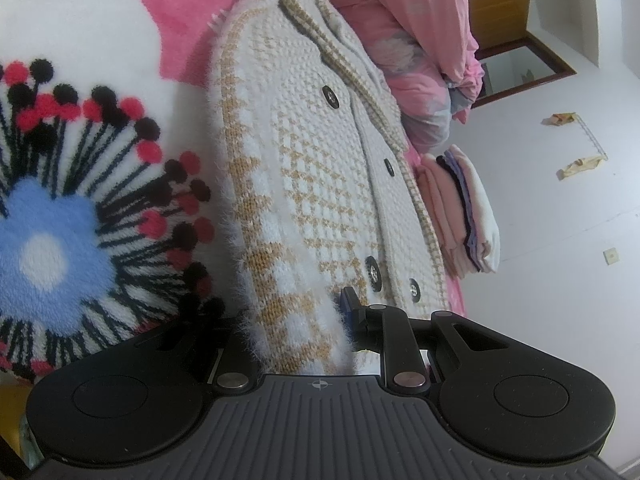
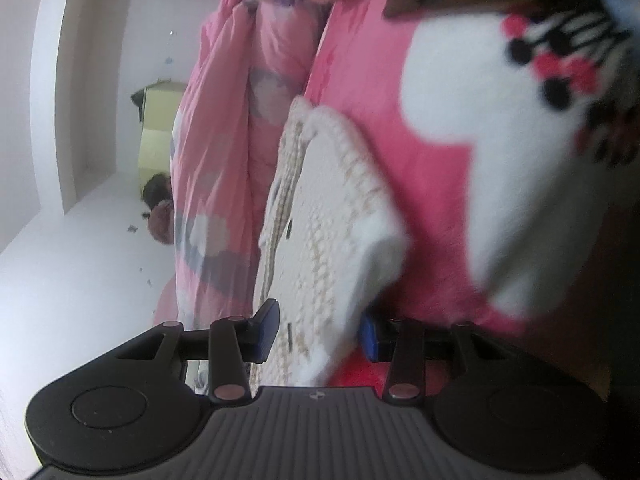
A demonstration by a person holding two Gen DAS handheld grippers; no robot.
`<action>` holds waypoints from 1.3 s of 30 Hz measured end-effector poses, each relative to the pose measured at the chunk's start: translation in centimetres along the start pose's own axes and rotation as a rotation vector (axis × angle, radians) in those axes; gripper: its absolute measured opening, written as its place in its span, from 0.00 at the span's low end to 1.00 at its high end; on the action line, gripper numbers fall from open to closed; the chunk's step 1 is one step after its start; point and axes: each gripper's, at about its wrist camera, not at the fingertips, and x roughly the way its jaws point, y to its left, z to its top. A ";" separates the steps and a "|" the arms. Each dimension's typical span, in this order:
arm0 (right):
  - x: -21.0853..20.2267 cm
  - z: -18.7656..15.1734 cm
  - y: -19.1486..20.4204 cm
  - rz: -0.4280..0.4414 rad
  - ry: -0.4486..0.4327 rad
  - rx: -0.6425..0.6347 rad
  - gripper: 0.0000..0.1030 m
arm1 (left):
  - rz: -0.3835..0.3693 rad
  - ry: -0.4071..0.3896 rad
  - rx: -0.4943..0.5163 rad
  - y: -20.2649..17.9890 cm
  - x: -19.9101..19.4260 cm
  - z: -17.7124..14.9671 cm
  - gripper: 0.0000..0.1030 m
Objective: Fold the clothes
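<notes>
One cream and tan houndstooth knitted cardigan [image 1: 320,168] with fuzzy white edging lies spread on a pink plush blanket [image 1: 192,8] patterned with white shapes and one blue flower. Four dark round buttons [image 1: 330,97] show on its front. The left gripper [image 1: 288,332] is clamped on one fuzzy sleeve of the cardigan. The right gripper [image 2: 318,334] has its two blue-padded fingers [image 2: 267,330] on either side of the cardigan's edge; whether they press it is unclear in the blur. Beyond lie one rumpled pink quilt [image 1: 420,40] and one stack of folded clothes [image 1: 464,212].
</notes>
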 end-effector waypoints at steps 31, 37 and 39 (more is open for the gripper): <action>3.7 -1.2 8.6 -0.003 0.045 -0.345 0.12 | -0.043 -0.128 0.215 -5.6 -2.4 -0.1 0.05; 4.5 0.2 11.9 0.024 0.043 -0.421 0.12 | -0.083 -0.180 0.257 -7.9 -2.4 2.5 0.05; 5.1 0.9 13.1 0.032 0.048 -0.449 0.12 | -0.093 -0.197 0.268 -8.6 -2.2 3.8 0.05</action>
